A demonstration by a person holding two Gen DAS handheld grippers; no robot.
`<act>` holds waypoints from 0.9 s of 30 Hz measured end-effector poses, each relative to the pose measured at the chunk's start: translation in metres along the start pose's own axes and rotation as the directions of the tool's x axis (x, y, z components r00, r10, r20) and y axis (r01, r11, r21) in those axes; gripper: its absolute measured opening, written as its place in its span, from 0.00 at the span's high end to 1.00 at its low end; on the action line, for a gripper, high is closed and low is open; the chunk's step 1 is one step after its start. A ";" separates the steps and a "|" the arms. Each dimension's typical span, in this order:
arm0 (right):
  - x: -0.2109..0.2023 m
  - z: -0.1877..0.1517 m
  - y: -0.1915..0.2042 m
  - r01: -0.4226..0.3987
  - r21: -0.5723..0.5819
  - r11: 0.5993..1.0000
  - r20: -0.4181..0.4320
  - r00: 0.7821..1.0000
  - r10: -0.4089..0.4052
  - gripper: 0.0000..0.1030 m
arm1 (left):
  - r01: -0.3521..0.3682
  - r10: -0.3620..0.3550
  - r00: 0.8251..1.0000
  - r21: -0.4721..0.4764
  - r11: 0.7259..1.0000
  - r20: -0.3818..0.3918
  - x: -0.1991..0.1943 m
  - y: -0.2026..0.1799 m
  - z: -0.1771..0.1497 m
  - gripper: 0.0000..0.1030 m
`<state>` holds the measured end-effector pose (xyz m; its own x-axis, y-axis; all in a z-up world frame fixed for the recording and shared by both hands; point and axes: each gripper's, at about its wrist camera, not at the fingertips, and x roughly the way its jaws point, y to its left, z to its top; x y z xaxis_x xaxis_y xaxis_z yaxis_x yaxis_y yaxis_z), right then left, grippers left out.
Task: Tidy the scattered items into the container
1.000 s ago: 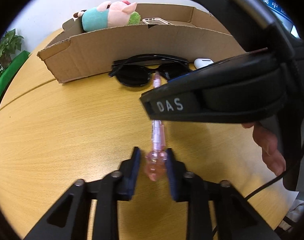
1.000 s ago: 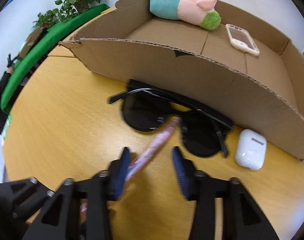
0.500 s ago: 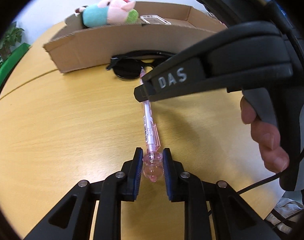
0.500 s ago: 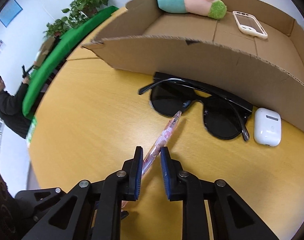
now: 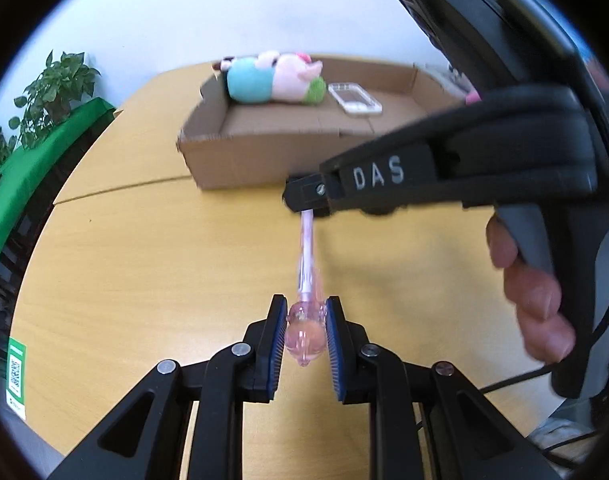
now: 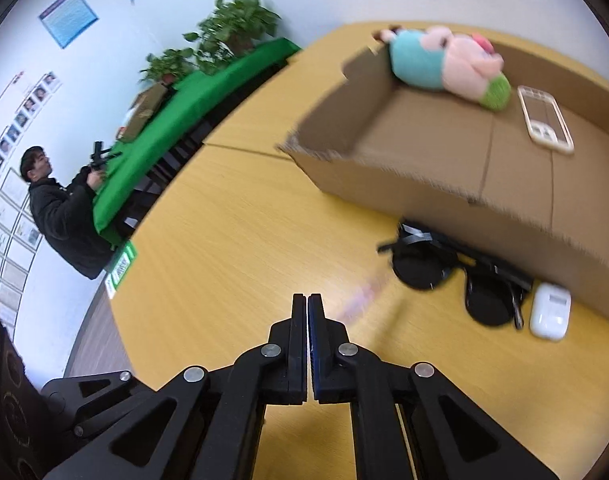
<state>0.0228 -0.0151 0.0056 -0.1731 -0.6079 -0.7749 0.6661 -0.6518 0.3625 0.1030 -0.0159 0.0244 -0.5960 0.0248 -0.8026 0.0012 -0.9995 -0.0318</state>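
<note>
So the biggest thing was the round wooden table (image 5: pixel 144 280), and toward its far side sat the open cardboard box (image 6: pixel 424 188), low walls, flaps up; behind that, a green-covered table (image 6: pixel 208 92) with potted plants (image 6: pixel 232 28) and a person in a dark jacket (image 6: pixel 64 216) sitting at it. The right gripper (image 6: pixel 307 308) was closing the last bit, and in its own camera the pads were flat together with nothing between them; the person's hand (image 5: pixel 532 292) was wrapped round its grey handle. The left gripper (image 5: pixel 305 312) was clamped on the chunky decorated end of the pink pen (image 5: pixel 306 256). Inside the box, against the far wall, lay a plush toy (image 6: pixel 444 64) in teal and pink, with a clear phone case (image 6: pixel 546 120) flat on the floor just beside it. Outside, right up against the near wall, were black sunglasses (image 6: pixel 420 270) lying lenses-down, and just beside them a white earbud case (image 6: pixel 550 316). The pen itself was outside the box, over the bare table, pointing toward the box; in the left view its far end ran up to the tip of the right gripper and vanished behind it, and in the right view it was only a pink blur beside the closed fingers, so I couldn't tell if it touched them.
</note>
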 end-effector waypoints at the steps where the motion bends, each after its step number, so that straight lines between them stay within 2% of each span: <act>1: -0.003 0.002 0.002 0.003 -0.010 1.000 0.008 1.000 -0.003 0.98 | -0.006 0.006 1.000 0.002 1.000 0.020 -0.007 0.007 -0.003 0.82; 4: -0.008 0.011 0.002 -0.007 -0.021 1.000 0.020 1.000 0.007 0.98 | 0.002 -0.003 0.998 0.012 1.000 0.064 -0.006 0.001 0.015 0.82; 6: -0.013 0.014 -0.002 -0.011 -0.015 1.000 0.031 0.999 0.011 0.98 | 0.004 -0.004 0.997 0.011 1.000 0.073 -0.013 -0.008 0.009 0.82; 11: -0.028 0.018 -0.030 -0.004 0.031 1.000 0.061 0.998 0.002 0.96 | 0.021 -0.021 1.000 -0.010 1.000 0.021 0.002 -0.004 -0.001 0.82; 12: -0.029 0.015 -0.040 -0.007 0.057 0.998 0.058 0.998 0.004 0.91 | 0.024 -0.024 1.000 -0.014 1.000 0.015 0.008 0.000 0.000 0.82; 13: -0.027 0.011 -0.050 -0.013 0.090 0.996 0.047 0.999 0.009 0.70 | 0.023 -0.023 1.000 -0.014 1.000 0.012 0.010 0.001 -0.002 0.82; 14: -0.022 0.005 -0.060 -0.017 0.130 0.991 0.029 0.999 0.013 0.38 | 0.020 -0.020 1.000 -0.012 1.000 0.008 0.011 0.001 -0.004 0.82; 15: -0.016 -0.001 -0.067 -0.021 0.160 0.987 0.004 1.000 0.020 0.27 | 0.020 -0.020 1.000 -0.011 1.000 0.003 0.013 0.002 -0.006 0.82; 16: -0.010 -0.005 -0.072 -0.029 0.175 0.984 -0.014 0.999 0.032 0.24 | 0.020 -0.020 1.000 -0.011 1.000 -0.003 0.015 0.002 -0.007 0.82; 19: 0.016 -0.017 -0.074 -0.075 0.196 0.978 -0.097 0.991 0.096 0.24 | 0.018 -0.018 0.999 -0.013 1.000 -0.028 0.021 0.004 -0.011 0.82; 22: 0.037 -0.023 -0.074 -0.091 0.219 0.971 -0.149 0.981 0.125 0.24 | 0.015 -0.016 0.999 -0.015 1.000 -0.035 0.021 0.003 -0.014 0.82; 24: 0.050 -0.025 -0.075 -0.147 0.266 0.953 -0.166 0.966 0.196 0.24 | 0.012 -0.012 0.999 -0.015 1.000 -0.034 0.022 0.004 -0.014 0.82; 27: 0.060 -0.026 -0.072 -0.168 0.277 0.946 -0.180 0.958 0.223 0.34 | 0.016 -0.017 0.999 -0.016 1.000 -0.043 0.025 0.005 -0.014 0.82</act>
<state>-0.0170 0.0073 -0.0806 0.1132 -0.6460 -0.7549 0.4580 -0.6403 0.6166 0.1000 -0.0200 -0.0041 -0.5610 0.0423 -0.8267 0.0044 -0.9985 -0.0541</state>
